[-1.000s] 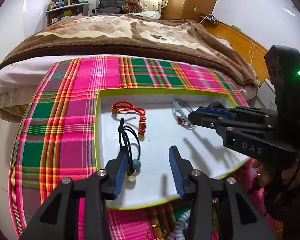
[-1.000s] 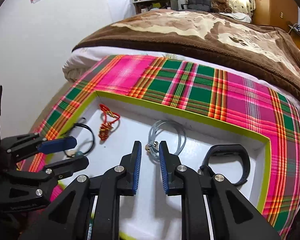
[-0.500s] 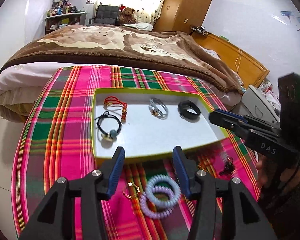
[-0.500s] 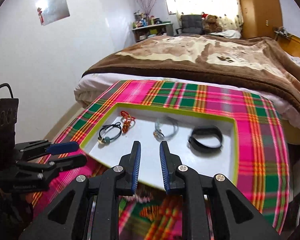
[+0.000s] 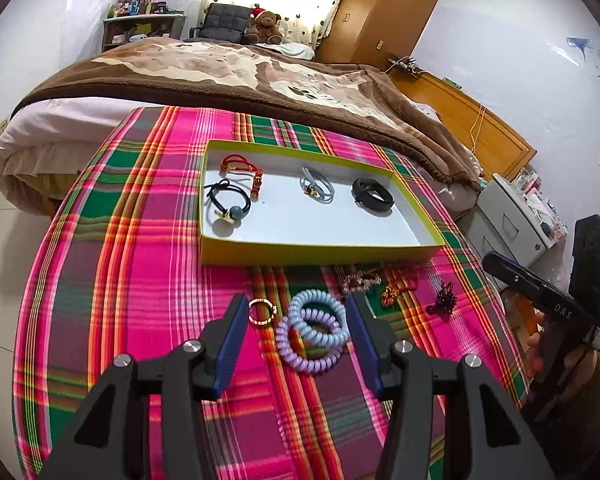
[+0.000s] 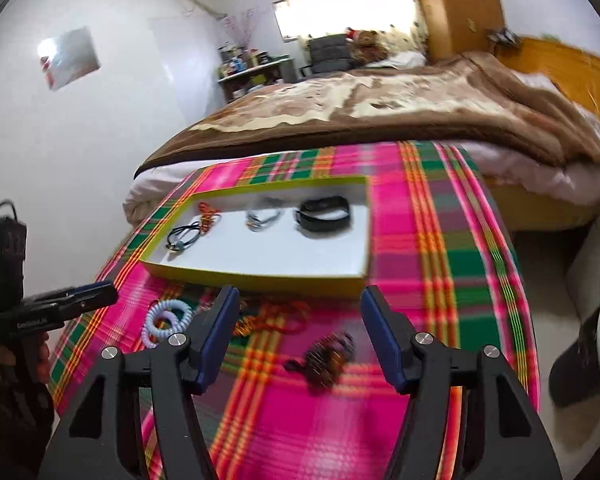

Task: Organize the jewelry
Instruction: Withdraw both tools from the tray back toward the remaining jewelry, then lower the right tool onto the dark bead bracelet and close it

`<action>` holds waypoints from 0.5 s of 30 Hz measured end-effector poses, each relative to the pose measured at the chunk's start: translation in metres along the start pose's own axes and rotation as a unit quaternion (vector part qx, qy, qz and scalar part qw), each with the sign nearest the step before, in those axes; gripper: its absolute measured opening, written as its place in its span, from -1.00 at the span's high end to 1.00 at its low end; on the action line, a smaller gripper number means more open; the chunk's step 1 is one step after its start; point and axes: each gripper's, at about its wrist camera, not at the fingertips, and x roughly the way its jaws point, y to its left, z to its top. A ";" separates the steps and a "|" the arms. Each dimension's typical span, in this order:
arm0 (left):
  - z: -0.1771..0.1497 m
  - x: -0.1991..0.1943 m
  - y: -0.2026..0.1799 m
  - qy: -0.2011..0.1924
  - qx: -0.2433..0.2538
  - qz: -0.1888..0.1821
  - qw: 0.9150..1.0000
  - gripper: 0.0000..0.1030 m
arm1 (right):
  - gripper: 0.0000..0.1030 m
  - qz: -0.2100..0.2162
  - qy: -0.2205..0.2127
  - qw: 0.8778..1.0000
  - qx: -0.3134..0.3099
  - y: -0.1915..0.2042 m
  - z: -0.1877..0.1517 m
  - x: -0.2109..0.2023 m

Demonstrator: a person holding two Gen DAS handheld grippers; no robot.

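A yellow-green tray (image 5: 320, 254) (image 6: 260, 278) holds a red cord bracelet (image 5: 240, 166), a black hair tie with a bead (image 5: 226, 200), a grey bracelet (image 5: 317, 190) and a black band (image 5: 372, 195) (image 6: 323, 214). On the plaid cloth in front lie a gold ring (image 5: 262, 311), two spiral hair ties (image 5: 314, 330) (image 6: 166, 320), a beaded bracelet (image 5: 360, 278), a red knot cord (image 5: 398, 290) (image 6: 272, 318) and a dark claw clip (image 5: 444, 300) (image 6: 326, 356). My left gripper (image 5: 296, 332) is open above the ring and spiral ties. My right gripper (image 6: 300, 334) is open above the claw clip.
The plaid cloth (image 5: 120, 280) covers a round table that drops off at its edges. A bed with a brown blanket (image 5: 240, 76) lies behind. A grey cabinet (image 5: 512, 220) stands to the right. A dark cup (image 6: 592, 356) sits at the right in the right wrist view.
Both grippers have pulled back from over the tray to above the loose pieces on the cloth. The right gripper's jaws went from nearly shut to wide open. The left stayed open.
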 end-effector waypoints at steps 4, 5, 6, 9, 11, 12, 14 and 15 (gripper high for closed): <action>-0.009 0.003 0.000 0.008 -0.005 -0.005 1.000 -0.01 | -0.23 -0.024 0.026 0.999 0.018 -0.018 -0.013 0.005; -0.011 0.005 0.000 0.011 -0.006 -0.004 1.000 -0.01 | -0.23 -0.021 0.030 0.999 0.020 -0.020 -0.015 0.006; -0.013 0.007 0.001 0.014 -0.006 -0.002 1.000 -0.01 | -0.23 -0.017 0.036 0.999 0.021 -0.019 -0.017 0.009; -0.018 0.007 0.001 0.017 -0.008 -0.002 1.000 -0.01 | -0.23 -0.019 0.050 0.998 0.017 -0.017 -0.024 0.016; -0.019 0.007 0.002 0.017 -0.013 -0.003 1.000 -0.01 | -0.23 -0.020 0.063 0.998 0.009 -0.011 -0.027 0.024; -0.020 0.006 0.003 0.016 -0.014 -0.002 1.000 -0.01 | -0.23 -0.024 0.068 0.997 0.006 -0.009 -0.029 0.027; -0.021 0.005 0.005 0.013 -0.017 -0.003 1.000 -0.01 | -0.23 -0.036 0.077 0.996 -0.005 -0.004 -0.030 0.035; -0.021 0.004 0.006 0.012 -0.019 -0.003 1.000 -0.01 | -0.23 -0.038 0.084 0.996 -0.006 -0.002 -0.030 0.039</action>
